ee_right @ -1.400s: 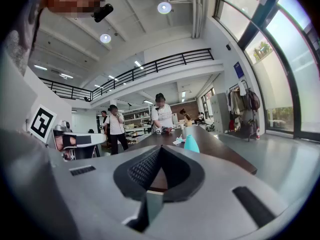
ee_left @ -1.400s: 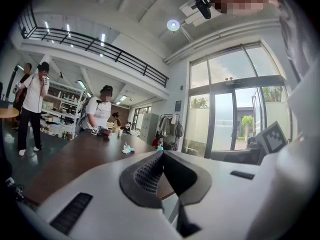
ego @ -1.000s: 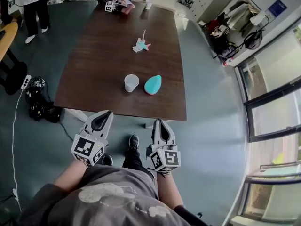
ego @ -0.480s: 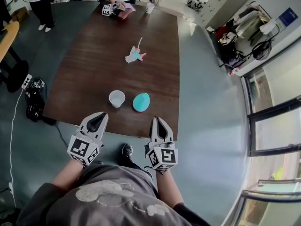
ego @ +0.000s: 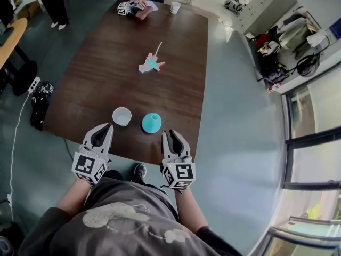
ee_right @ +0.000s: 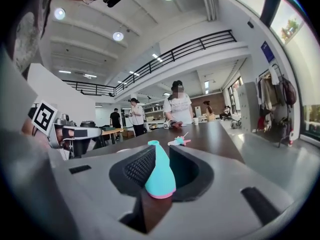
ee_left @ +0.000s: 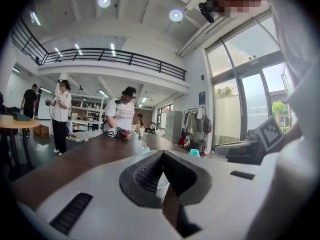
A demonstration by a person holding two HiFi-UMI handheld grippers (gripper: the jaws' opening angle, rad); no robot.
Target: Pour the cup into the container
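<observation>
A white cup (ego: 121,116) stands upright near the front edge of the dark wooden table (ego: 176,89). A teal flask-shaped container (ego: 151,122) with a narrow neck stands just right of it. My left gripper (ego: 102,129) is shut and empty, just short of the table edge, with the cup (ee_left: 161,185) ahead of its jaws. My right gripper (ego: 171,134) hovers at the table edge, right of the container. Its jaws have just been opening and stand slightly apart, with nothing touching the pads. The container (ee_right: 159,174) shows ahead through the gap.
A small pink and teal toy (ego: 151,64) lies mid-table. At the far end a person works with a marker cube (ego: 125,7) beside a paper cup (ego: 175,7). Cables and a power strip (ego: 40,97) lie on the floor at left. My shoe (ego: 139,170) is below the table edge.
Both grippers have come forward to the table's near edge, so the cup and container sit closer to them. The right jaws have parted slightly; the left stays shut.
</observation>
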